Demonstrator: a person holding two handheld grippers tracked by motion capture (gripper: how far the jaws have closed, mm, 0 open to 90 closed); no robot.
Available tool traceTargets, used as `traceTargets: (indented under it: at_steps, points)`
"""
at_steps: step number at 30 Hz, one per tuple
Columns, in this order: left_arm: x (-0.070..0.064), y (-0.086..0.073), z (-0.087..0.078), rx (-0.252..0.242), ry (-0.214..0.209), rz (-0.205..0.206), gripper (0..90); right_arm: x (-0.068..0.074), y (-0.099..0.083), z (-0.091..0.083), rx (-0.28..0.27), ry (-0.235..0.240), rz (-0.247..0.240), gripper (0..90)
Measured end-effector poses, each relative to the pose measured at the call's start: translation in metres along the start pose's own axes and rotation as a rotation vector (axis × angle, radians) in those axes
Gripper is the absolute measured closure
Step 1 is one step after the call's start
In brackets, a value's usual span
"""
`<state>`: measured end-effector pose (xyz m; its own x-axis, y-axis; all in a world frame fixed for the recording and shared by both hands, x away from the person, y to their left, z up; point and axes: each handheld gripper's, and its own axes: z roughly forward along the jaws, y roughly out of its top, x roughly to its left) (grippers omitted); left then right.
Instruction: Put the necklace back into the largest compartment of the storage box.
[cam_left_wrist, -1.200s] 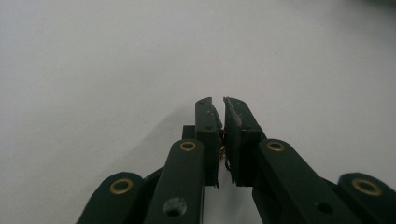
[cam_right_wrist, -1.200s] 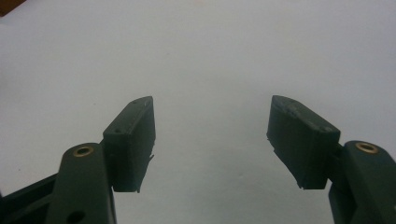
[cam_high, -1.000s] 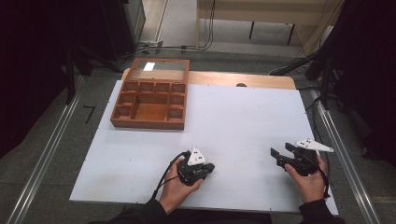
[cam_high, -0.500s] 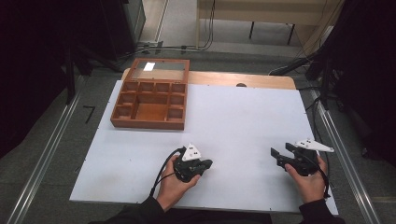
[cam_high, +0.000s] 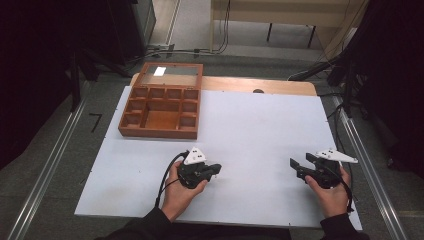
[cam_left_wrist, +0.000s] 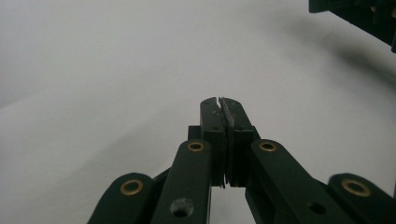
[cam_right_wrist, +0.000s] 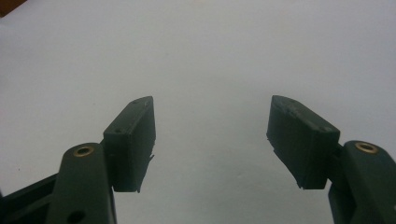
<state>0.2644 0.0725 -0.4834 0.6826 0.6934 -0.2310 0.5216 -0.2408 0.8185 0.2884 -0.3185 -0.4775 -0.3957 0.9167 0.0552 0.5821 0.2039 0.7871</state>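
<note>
Left gripper (cam_high: 216, 169) shifted slightly left since earlier frame, jaws pressed together, empty. Right gripper (cam_high: 299, 165) wide open, empty. Wooden compartment box (cam_high: 161, 107) well apart, table (cam_high: 260, 125) far-left. Likely pre-reach; next: approach box.

a lab-style recording bench

a white board (cam_high: 260, 130) is laid over a wooden table (cam_high: 280, 86) and flanked by metal rails (cam_high: 46, 175) on a grey floor; cables (cam_high: 165, 51) are run behind it, dark curtains (cam_high: 45, 60) are hung at both sides, and a second table (cam_high: 280, 10) is seen beyond.
</note>
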Motion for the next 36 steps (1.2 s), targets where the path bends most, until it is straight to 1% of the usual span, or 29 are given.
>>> traceTargets:
  at_steps: [5,11,16,30,36]
  points:
    - [0.009,0.002,-0.007,-0.012,0.016,-0.029,90.0,0.000,0.000,0.000,0.000,0.000,0.001,31.0]
    - [0.015,0.004,-0.014,-0.033,0.029,-0.046,90.0,0.000,0.000,0.000,0.001,0.000,-0.001,31.0]
    - [0.022,0.004,-0.019,-0.039,0.045,-0.059,90.0,0.000,0.000,0.000,-0.001,0.000,0.002,31.0]
    - [0.030,0.005,-0.025,-0.053,0.069,-0.075,90.0,0.000,0.000,0.000,0.000,0.001,0.003,31.0]
    - [0.035,0.005,-0.028,-0.060,0.084,-0.088,90.0,0.000,0.000,0.000,-0.002,0.003,0.005,31.0]
